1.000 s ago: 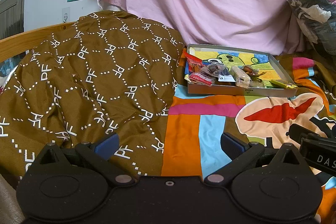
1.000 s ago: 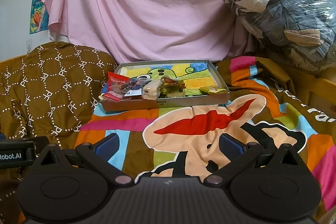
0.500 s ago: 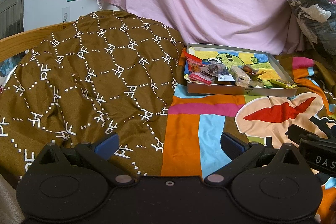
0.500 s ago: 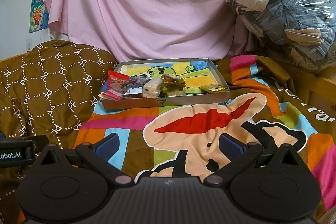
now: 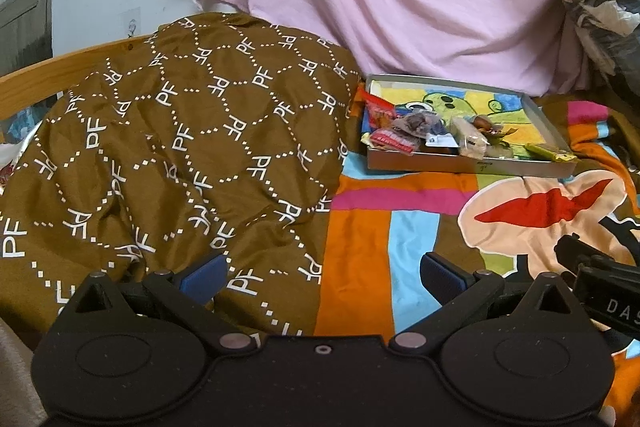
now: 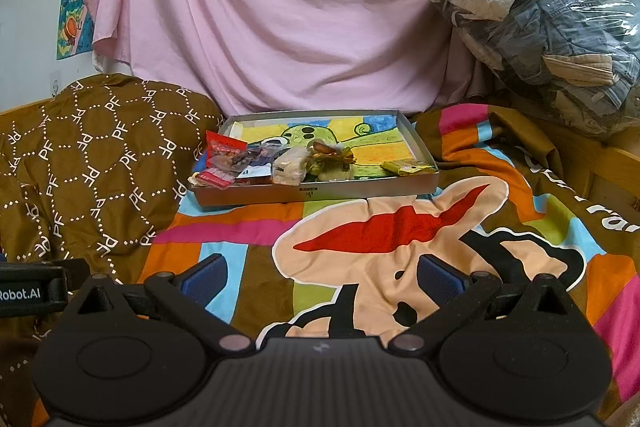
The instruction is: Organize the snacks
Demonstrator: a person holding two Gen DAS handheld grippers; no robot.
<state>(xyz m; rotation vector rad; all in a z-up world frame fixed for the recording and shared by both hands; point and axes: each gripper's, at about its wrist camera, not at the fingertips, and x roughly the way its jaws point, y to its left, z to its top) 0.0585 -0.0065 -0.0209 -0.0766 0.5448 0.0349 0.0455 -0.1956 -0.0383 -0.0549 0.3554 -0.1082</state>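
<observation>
A shallow grey box (image 6: pixel 320 191) with a cartoon-printed floor lies on the bed and also shows in the left wrist view (image 5: pixel 472 166). Several wrapped snacks are piled along its near left side: a red packet (image 6: pixel 224 149), a pale bar (image 6: pixel 289 167), a yellow-green packet (image 6: pixel 408 167). My left gripper (image 5: pixel 324 273) is open and empty, low over the bedspread, well short of the box. My right gripper (image 6: pixel 320 273) is open and empty, facing the box from the front.
A brown patterned quilt (image 5: pixel 180 155) is bunched at the left. A colourful cartoon bedspread (image 6: pixel 400 227) covers the bed. A pink sheet (image 6: pixel 280 19) hangs behind. A plastic-wrapped bundle of clothes (image 6: pixel 540 15) sits at the back right. A wooden bed rail (image 5: pixel 48 79) runs at the left.
Both grippers have crept slightly forward toward the box. Both stay open and nothing was picked up.
</observation>
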